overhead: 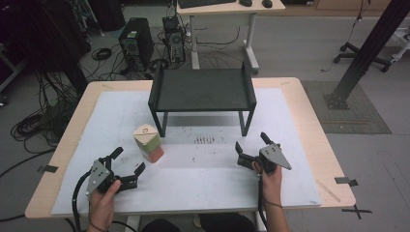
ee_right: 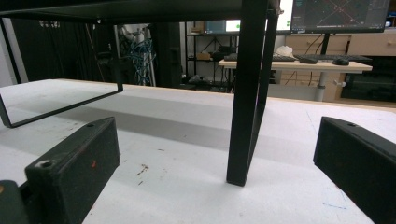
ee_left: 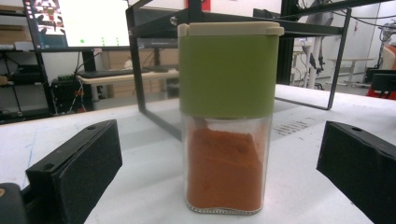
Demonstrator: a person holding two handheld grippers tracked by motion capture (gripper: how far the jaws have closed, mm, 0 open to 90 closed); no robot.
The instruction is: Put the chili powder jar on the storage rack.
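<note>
If I close my wide-open left gripper (overhead: 126, 166) off-centre on the spice jar (ee_left: 227, 116), the tall jar could topple.

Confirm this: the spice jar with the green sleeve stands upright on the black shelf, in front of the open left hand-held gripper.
Wrong in one respect: the jar stands on the table, beside the shelf, not on it. The high view shows this. It is upright, in front of the open left hand-held gripper.
</note>
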